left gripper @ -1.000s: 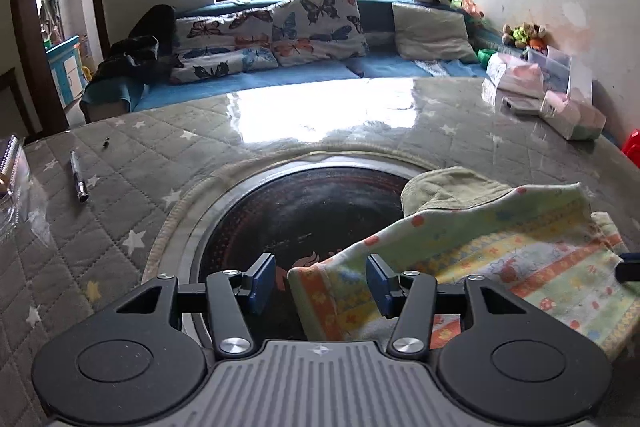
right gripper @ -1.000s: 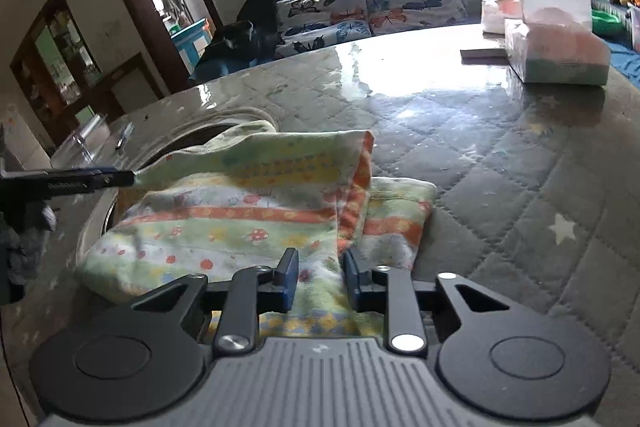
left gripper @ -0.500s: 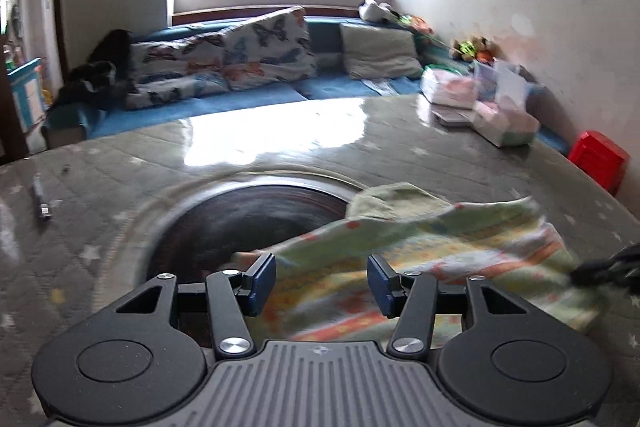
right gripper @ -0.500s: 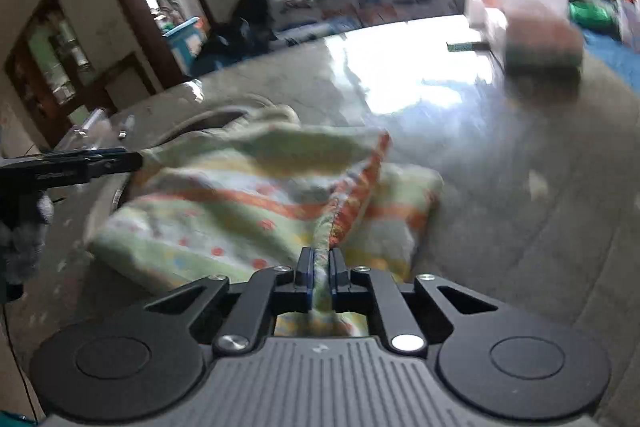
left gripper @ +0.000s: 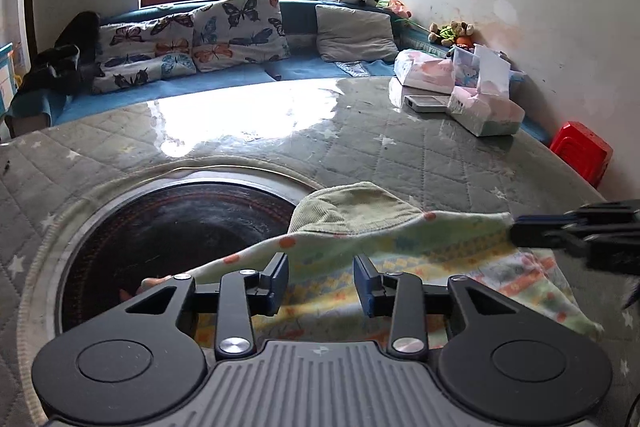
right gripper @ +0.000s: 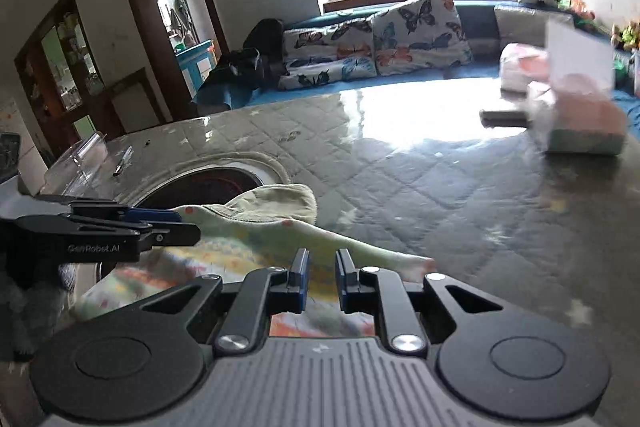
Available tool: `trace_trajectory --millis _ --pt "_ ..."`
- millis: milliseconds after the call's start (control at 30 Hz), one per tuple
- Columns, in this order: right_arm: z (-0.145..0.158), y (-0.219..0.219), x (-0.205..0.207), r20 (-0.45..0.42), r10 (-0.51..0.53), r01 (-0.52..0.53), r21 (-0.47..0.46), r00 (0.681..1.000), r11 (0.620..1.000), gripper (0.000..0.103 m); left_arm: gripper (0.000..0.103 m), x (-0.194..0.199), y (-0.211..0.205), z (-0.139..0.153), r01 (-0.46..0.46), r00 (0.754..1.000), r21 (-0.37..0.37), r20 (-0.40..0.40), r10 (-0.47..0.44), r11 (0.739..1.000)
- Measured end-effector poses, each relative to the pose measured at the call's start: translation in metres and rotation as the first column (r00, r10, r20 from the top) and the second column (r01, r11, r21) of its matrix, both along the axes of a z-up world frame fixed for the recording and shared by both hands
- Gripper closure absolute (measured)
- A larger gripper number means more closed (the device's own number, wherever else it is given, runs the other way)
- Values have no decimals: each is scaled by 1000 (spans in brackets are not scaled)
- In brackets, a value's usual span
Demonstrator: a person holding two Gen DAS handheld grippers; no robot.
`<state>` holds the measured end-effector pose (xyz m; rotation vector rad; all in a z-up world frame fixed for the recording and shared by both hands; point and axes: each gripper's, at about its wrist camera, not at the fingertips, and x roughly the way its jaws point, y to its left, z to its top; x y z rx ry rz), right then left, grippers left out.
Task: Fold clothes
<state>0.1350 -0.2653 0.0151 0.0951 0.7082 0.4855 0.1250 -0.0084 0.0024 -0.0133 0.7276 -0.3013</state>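
A small patterned garment (left gripper: pixel 400 247), pale green and yellow with orange dots, lies on the quilted table and partly over the round black inset. It also shows in the right wrist view (right gripper: pixel 248 247). My left gripper (left gripper: pixel 320 283) is open just above the garment's near left edge. My right gripper (right gripper: pixel 320 279) is open with a narrow gap, over the garment's right end; nothing is between its pads. In the left wrist view the right gripper (left gripper: pixel 576 231) reaches in from the right at the garment's far corner. In the right wrist view the left gripper (right gripper: pixel 160 227) shows at the left.
A round black inset (left gripper: pixel 168 227) sits in the grey quilted table (left gripper: pixel 400 155). Tissue packs and boxes (left gripper: pixel 480 107) stand at the far right. A pen (right gripper: pixel 122 161) and a clear container (right gripper: pixel 80 155) lie at the far left. A sofa with butterfly cushions (left gripper: pixel 200 39) is behind.
My right gripper was shut on a fold of the garment half a second ago and has now opened and let it go. The garment's upper layer lies flatter. The left gripper stayed open.
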Motion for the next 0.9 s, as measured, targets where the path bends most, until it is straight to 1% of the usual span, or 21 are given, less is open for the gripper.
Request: trace_trajectory --millis 67,200,233,300,433,500,533,633,700,833,900 --pt "-11 6 10 -30 -5 5 9 1000 1000 89 65 6 0 -5 -10 1000 -4 -14 10 1000" --pt "-24 8 22 -71 -33 33 -3 997 999 90 65 18 3 -16 -35 998 -12 -45 35 999" --pt "-21 9 22 -77 -34 33 -9 996 999 90 65 20 4 -19 -41 998 -16 -51 40 999" --pt "-15 12 20 -62 -29 28 -25 998 999 89 64 23 7 -20 -50 997 -24 -55 48 998" --pt "-4 23 19 -31 6 -6 -11 999 1000 88 64 20 9 -13 -59 997 -43 -42 58 997" --pt "-6 34 24 -36 21 -22 -6 999 1000 87 65 18 8 -10 -63 998 -51 -32 61 997" --pt "-9 38 27 -40 25 -25 -12 999 1000 85 65 19 6 -11 -62 998 -49 -30 61 997" --pt "-15 48 35 -37 16 -18 -60 999 998 85 64 25 0 -18 -62 997 -18 -47 62 998" --pt "-13 48 38 -45 8 -11 -68 999 998 85 64 26 0 -21 -62 997 -10 -49 61 998" --pt "2 47 22 -10 53 -54 -73 999 996 85 64 14 4 -11 -54 998 -22 -21 53 998" --pt "6 50 11 0 95 -95 -79 995 992 85 64 4 4 -5 -40 999 -20 1 40 999"
